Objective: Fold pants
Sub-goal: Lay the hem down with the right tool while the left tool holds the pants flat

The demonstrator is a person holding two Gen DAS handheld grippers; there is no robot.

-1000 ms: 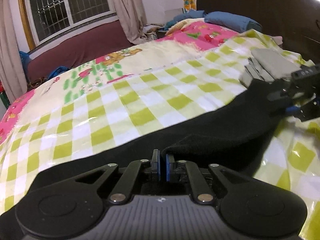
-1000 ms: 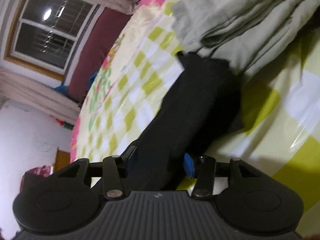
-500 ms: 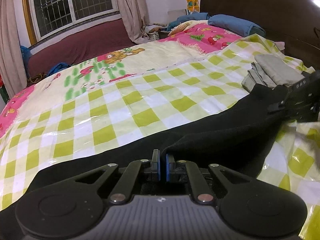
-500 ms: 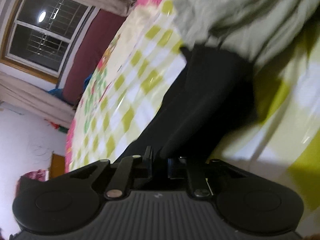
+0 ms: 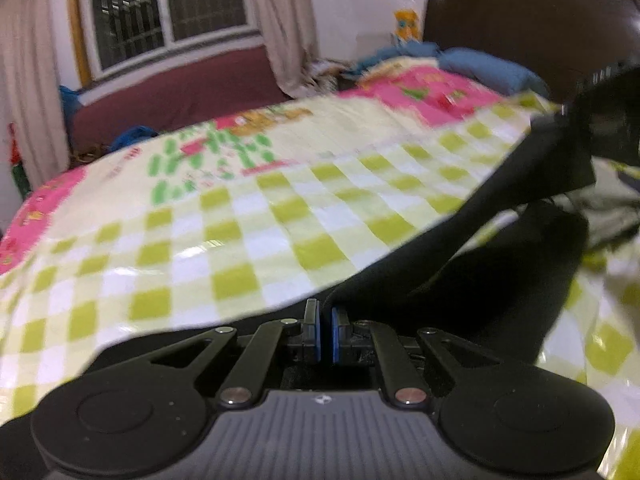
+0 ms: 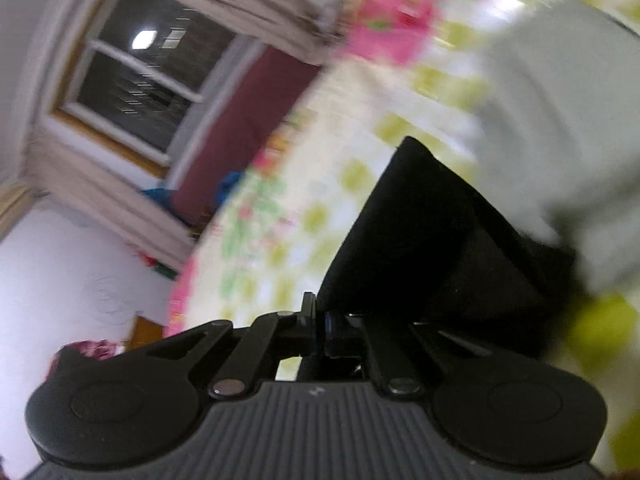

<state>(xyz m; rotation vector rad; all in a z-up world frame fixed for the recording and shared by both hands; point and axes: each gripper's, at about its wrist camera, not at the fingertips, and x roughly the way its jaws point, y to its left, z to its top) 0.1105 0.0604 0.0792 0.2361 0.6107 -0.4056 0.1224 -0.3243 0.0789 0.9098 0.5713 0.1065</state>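
Both my claws clamping black pants: L gripper lower centre, R gripper pinching the hem.

Right tool clamped shut on an edge of the black pants, cloth pinched between the fingers and spreading up and to the right in a dark wedge. Behind it, blurred: bed cover in green-and-white check, pink patch, pale grey folded cloth at right, touching the pants. Window and curtain upper left, tilted.
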